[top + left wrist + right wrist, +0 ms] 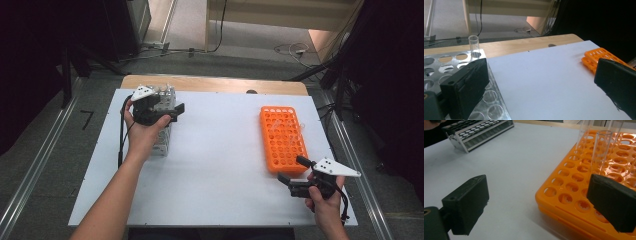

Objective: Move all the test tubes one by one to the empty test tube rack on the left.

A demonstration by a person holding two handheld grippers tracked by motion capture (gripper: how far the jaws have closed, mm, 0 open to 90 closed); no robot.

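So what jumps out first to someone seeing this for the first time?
The bright orange rack on the right side of the white table, with clear glass tubes standing in it. The right claw hangs open at its near end. At far left the left claw, also open, hovers over a metal rack holding one clear tube at its far corner.

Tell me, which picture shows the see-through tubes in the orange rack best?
The right gripper view: the clear tubes stand close up in the orange rack, so their glass walls show plainly. In the high view they are faint glints on the rack. The left gripper view catches just the rack's corner.
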